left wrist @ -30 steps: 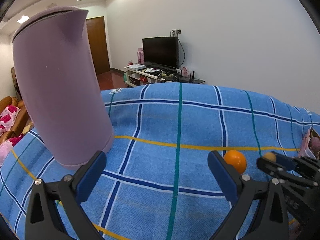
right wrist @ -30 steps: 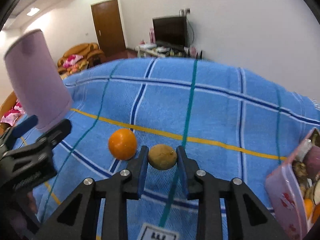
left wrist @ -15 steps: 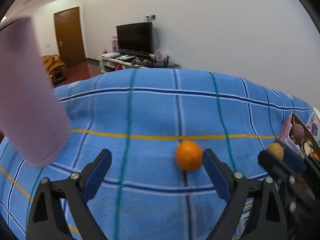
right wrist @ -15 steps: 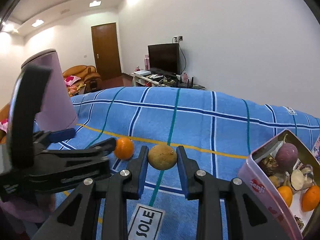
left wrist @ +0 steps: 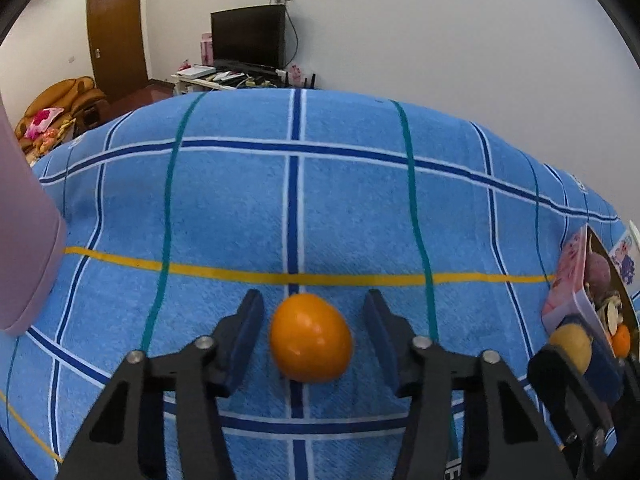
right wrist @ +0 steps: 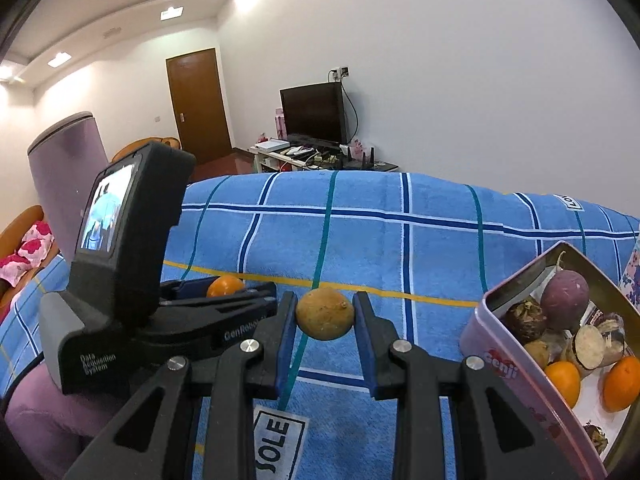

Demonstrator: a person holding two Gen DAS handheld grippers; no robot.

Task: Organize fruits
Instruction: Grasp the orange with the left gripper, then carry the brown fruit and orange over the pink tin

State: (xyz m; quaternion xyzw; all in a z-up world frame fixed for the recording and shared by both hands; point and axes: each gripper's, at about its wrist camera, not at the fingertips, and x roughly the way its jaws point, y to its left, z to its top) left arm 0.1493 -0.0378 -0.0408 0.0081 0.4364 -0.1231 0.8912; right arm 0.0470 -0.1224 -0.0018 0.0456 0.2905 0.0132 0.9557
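Left tongs (left wrist: 312,328) now closing around orange (left wrist: 311,338), released; right tongs (right wrist: 325,316) clenching brown fruit (right wrist: 325,314), carrying toward tin (right wrist: 516,364) at 3 o'clock; squeezing gently.

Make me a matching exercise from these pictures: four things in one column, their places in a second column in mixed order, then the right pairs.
Things:
1. orange
2. brown fruit
3. purple round fruit
4. TV

Places:
A. inside the pink tin
B. on the blue cloth, between the open fingers of the left gripper
C. against the far wall
D. clamped in the right gripper

Pairs: 1-B, 2-D, 3-A, 4-C
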